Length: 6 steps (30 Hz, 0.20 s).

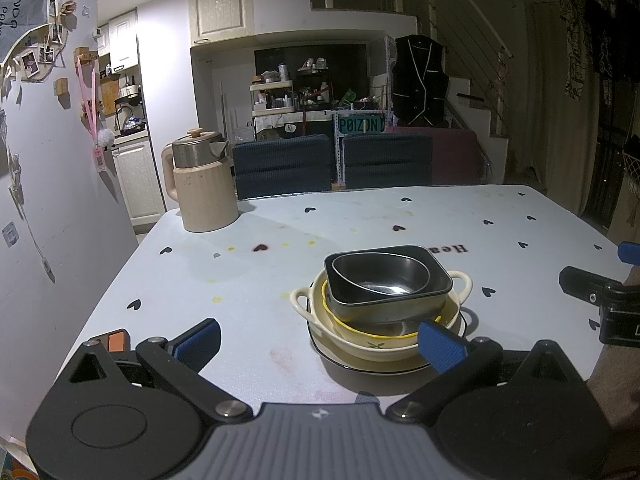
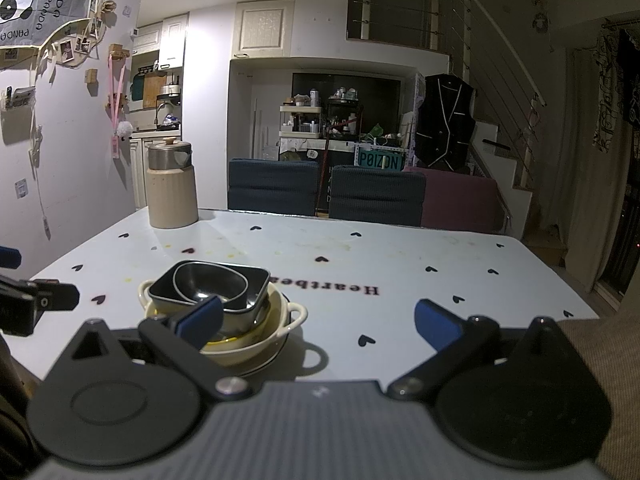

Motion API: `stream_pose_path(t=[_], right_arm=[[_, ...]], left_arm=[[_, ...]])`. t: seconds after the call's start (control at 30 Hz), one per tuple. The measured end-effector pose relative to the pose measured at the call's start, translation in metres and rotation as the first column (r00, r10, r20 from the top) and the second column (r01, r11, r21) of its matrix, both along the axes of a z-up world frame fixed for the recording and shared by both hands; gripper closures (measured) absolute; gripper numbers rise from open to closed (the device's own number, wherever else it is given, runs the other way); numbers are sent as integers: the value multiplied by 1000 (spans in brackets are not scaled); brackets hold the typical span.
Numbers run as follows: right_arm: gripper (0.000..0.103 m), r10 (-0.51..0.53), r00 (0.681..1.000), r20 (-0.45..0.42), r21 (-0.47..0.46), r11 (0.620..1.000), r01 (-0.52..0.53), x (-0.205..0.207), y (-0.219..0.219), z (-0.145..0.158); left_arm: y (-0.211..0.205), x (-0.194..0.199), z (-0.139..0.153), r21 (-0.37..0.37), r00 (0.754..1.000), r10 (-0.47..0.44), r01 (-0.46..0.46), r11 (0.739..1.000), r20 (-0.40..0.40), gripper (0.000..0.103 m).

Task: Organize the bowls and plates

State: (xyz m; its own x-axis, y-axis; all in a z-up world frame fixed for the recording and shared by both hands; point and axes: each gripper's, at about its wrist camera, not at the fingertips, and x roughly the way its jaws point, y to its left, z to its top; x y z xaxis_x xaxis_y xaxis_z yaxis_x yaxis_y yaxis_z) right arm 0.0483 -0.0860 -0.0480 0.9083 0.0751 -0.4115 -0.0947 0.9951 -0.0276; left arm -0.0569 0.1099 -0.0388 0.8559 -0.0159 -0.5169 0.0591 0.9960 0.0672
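A stack of dishes stands on the light blue table (image 1: 248,280). From the bottom it is a black-rimmed plate (image 1: 360,364), a cream two-handled bowl (image 1: 376,346), a yellow-rimmed bowl (image 1: 352,326), a dark rectangular dish (image 1: 436,280) and a dark oval bowl (image 1: 380,274) on top. The right wrist view shows the same stack (image 2: 224,304) at the left. My left gripper (image 1: 320,342) is open just in front of the stack, its right fingertip beside the cream bowl. My right gripper (image 2: 320,322) is open to the right of the stack, and its left pad overlaps the stack in view.
A beige kettle (image 1: 204,184) with a metal lid stands at the table's far left corner. Two dark blue chairs (image 1: 332,164) line the far edge. The wall (image 1: 60,208) runs close along the left. An orange and black object (image 1: 116,340) lies near the left front edge.
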Motion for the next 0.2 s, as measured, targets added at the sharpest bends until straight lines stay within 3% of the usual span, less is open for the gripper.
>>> stream_pose_path(t=[0.2], right_arm=[[0, 0, 1000, 0, 0, 1000, 0, 0, 0, 0]], left_arm=[[1, 2, 1, -4, 1000, 10, -10, 1000, -2, 0]])
